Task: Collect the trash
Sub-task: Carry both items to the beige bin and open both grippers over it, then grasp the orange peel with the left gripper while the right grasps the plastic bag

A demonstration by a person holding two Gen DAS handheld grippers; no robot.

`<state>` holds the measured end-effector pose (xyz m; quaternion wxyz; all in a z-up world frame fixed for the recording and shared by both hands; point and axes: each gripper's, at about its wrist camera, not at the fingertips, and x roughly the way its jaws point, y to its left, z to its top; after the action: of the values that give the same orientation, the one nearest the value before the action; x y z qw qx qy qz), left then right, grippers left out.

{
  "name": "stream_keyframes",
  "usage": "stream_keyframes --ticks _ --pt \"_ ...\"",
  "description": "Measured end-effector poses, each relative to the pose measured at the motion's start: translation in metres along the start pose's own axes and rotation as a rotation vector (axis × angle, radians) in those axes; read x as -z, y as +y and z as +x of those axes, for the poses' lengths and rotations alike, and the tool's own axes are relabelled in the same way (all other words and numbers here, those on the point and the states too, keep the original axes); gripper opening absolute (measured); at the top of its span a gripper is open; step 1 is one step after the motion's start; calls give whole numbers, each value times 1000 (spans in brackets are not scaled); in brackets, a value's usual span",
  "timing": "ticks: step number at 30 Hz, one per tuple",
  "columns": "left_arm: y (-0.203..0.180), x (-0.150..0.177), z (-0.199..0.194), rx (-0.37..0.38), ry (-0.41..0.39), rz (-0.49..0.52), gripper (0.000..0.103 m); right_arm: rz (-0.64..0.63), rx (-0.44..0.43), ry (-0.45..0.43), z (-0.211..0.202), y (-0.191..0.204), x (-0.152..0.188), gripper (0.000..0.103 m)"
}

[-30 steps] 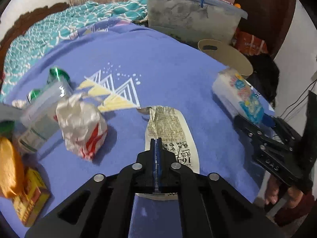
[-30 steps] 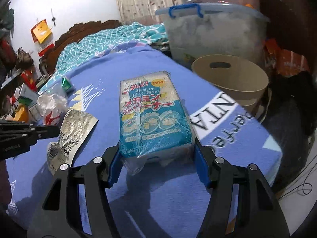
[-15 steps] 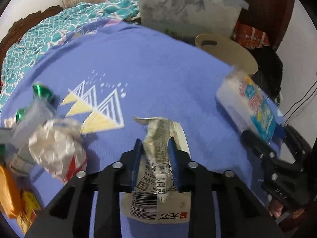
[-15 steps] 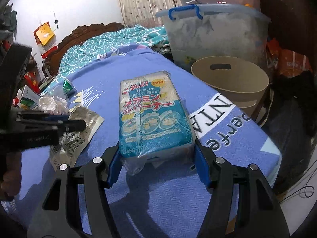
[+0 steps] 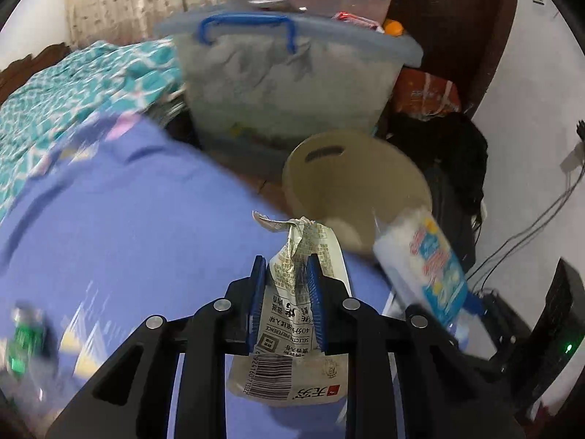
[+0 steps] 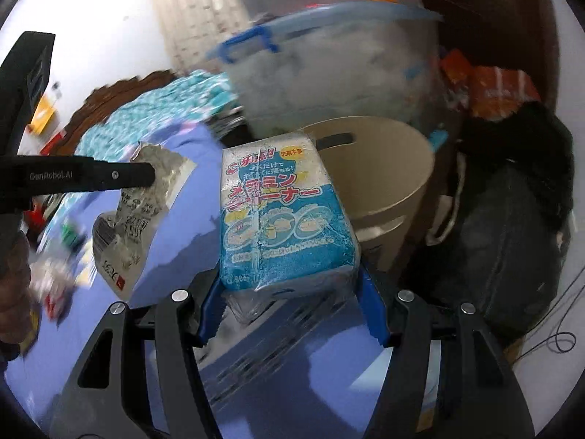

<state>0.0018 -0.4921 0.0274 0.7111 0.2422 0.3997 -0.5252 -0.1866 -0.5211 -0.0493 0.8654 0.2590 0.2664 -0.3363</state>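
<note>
Both loads up: left gripper [image 5: 286, 294] fingers pinch the silver wrapper [image 5: 292, 314], right gripper [image 6: 290, 305] clamps the sponge pack [image 6: 281, 216]. Next: over the beige bin [image 6: 387, 179], release.

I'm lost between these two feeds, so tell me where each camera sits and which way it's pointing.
Left wrist: rides the left gripper, facing the beige bin; its fingers pinch a silver wrapper.
Right wrist: rides the right gripper, facing the same bin; its fingers clamp a blue sponge pack, and the person's hand shows at left.
Shared: bin, both items, purple bedcover, lidded storage tub.
</note>
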Motion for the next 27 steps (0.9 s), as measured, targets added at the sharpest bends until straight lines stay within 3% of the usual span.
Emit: stream_keyframes --ticks 3,4,5,7,12,15,19,23,27 --pt "-25 -37 33 6 11 16 31 51 19 19 18 -21 -25 70" --pt "-30 -45 45 3 20 14 41 67 32 30 27 -26 -33 74" --pt "-34 -51 54 -11 24 9 61 82 41 37 32 -30 -37 82" --pt "-37 -57 60 -46 3 3 62 137 38 39 37 -39 -42 82" --pt "-28 -36 37 -12 -30 -13 62 144 58 -23 22 -40 -28 83" --pt "-14 0 7 17 -53 -33 62 143 53 -27 15 -32 -12 83" --pt "8 75 -40 5 -50 -34 62 127 -8 -33 4 -14 1 82" --pt "39 145 -83 -74 -46 -72 62 60 -90 -26 -5 19 6 68" --pt "82 212 -132 -178 -49 -173 62 -42 -200 19 -6 71 12 51"
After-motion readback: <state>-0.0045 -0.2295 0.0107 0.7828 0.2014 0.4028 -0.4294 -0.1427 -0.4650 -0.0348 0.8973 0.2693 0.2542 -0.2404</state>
